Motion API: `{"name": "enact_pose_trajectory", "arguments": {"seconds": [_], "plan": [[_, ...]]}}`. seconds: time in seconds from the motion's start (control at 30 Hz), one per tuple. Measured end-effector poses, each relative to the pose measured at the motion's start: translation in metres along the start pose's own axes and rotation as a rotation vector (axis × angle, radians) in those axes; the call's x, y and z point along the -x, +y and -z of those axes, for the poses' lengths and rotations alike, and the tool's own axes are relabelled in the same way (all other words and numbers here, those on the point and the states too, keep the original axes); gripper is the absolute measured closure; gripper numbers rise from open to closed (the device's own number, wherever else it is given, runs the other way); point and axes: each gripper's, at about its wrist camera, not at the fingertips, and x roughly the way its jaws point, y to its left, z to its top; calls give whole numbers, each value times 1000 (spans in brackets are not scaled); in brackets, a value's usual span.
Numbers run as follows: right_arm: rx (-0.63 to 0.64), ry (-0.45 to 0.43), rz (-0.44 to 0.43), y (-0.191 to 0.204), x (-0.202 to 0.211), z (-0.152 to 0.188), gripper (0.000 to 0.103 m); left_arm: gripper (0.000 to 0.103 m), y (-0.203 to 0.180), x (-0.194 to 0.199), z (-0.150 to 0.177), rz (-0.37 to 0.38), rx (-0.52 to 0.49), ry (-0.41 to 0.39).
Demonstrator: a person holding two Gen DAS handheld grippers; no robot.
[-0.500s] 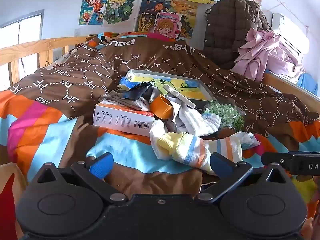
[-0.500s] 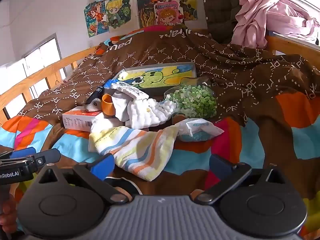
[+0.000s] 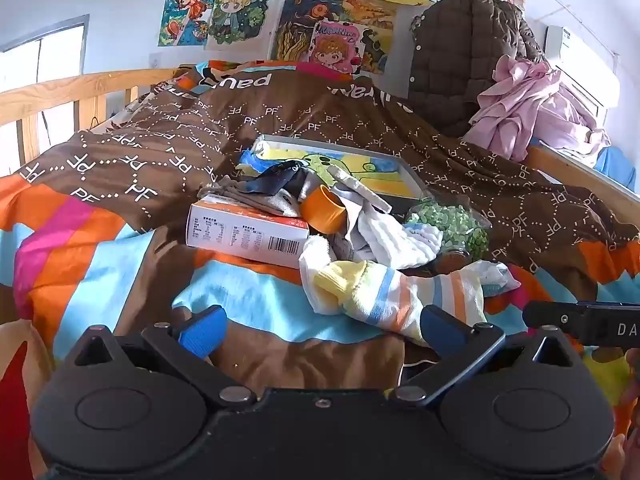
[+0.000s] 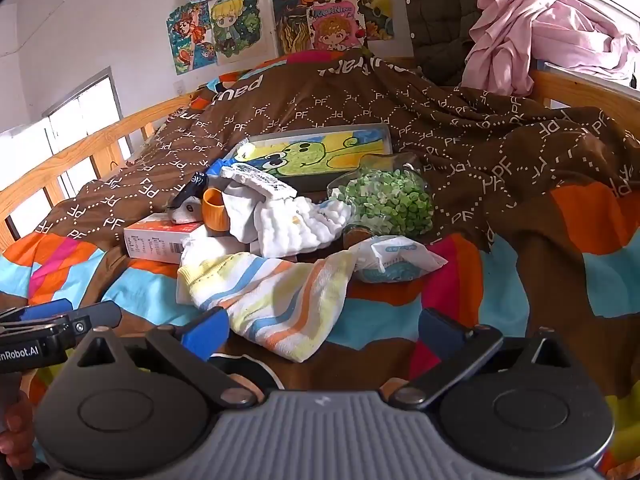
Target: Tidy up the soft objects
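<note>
Two grippers, left [image 3: 322,330] and right [image 4: 322,332], jaws wide apart, holding nothing. Striped sock [image 4: 272,296] on quilt [image 4: 560,208], just ahead of both; white cloth [image 4: 296,226], box [image 3: 244,232], jar [image 4: 388,202] behind.

The left claw [image 3: 322,330] is hanging wide open over the bed [image 3: 100,248], its right finger [image 3: 442,326] touching the striped sock [image 3: 392,292].

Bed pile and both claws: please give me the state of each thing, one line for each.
Left claw: open, empty, low before the pile.
Right claw: open, empty.
Striped sock: crumpled, lying flat at the front.
White cloth: bunched up.
Orange cup: tipped on its side.
White box: closed, lying flat.
Green-bead jar: lying on its side.
Frog picture: face up.
</note>
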Motion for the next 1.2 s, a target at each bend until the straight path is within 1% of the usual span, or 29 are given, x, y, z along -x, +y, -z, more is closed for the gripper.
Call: {"name": "enact_pose_trajectory", "arguments": {"seconds": [0.13,0.3,1.2], "plan": [[0,1,0,0,0,0,0,1,1,-7,4,0,5,5],[0,1,-1,1,0,0,0,1,4,-3,1,9,27,16],[-1,4,0,1,-2,1,0,1,6,-1,0,6,17,16]]}}
